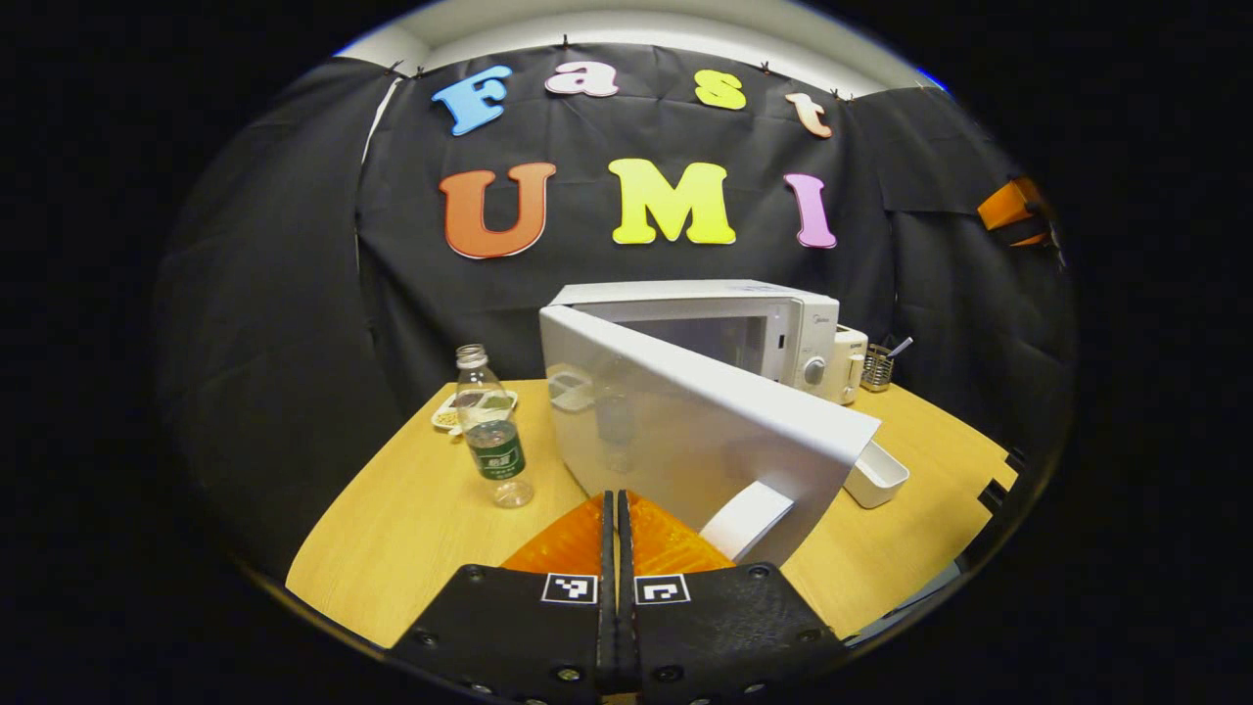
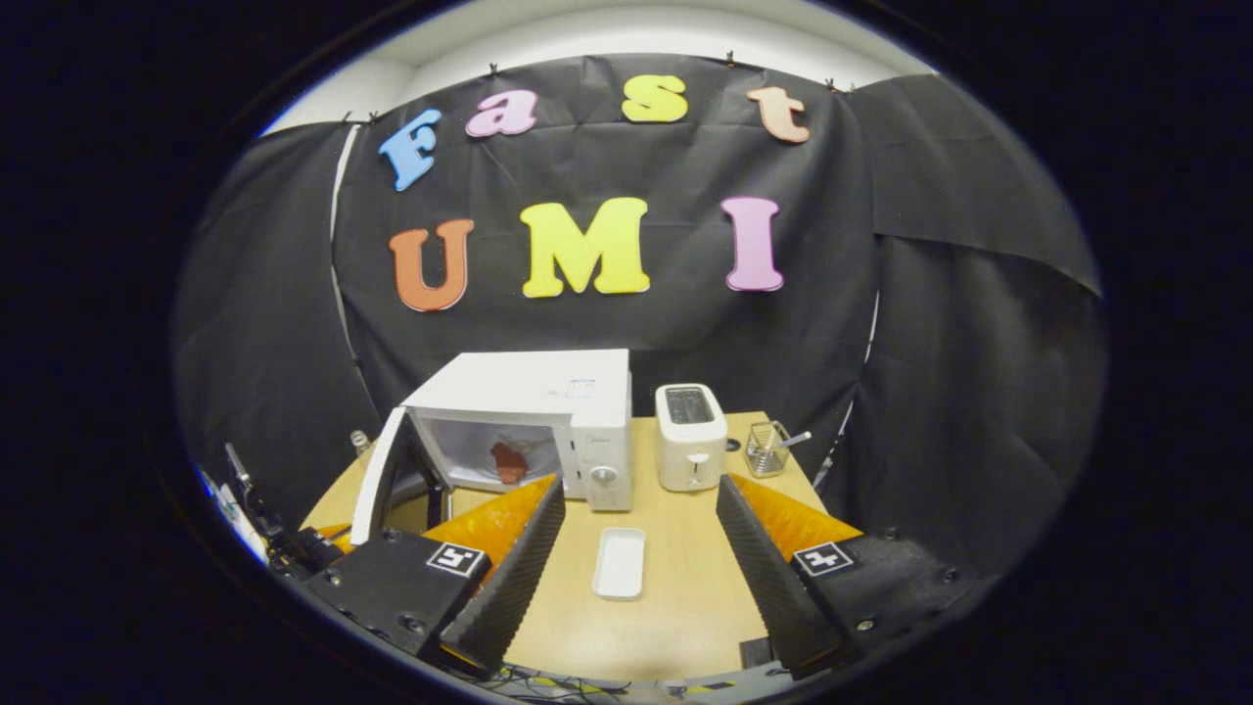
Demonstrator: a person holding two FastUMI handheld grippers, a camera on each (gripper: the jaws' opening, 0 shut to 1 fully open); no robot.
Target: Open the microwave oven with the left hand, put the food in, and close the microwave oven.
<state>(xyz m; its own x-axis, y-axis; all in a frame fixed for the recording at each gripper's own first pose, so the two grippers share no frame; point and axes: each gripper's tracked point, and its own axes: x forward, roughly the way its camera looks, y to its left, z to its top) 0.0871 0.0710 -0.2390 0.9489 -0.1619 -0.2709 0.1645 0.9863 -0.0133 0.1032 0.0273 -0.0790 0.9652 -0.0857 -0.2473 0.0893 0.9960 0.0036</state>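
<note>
1 food piece [image 2: 508, 462] inside open microwave [image 2: 548, 401], right gripper view.

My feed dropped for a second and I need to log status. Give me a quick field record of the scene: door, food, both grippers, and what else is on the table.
microwave door: open, swung out toward the left gripper
food: reddish piece inside the microwave cavity
left gripper: fingers together, holding nothing, close to the door handle
right gripper: open, empty, above the table
white tray: empty, in front of the microwave
toaster: right of the microwave
water bottle: upright, left of the door
remaining step: close the door
</note>
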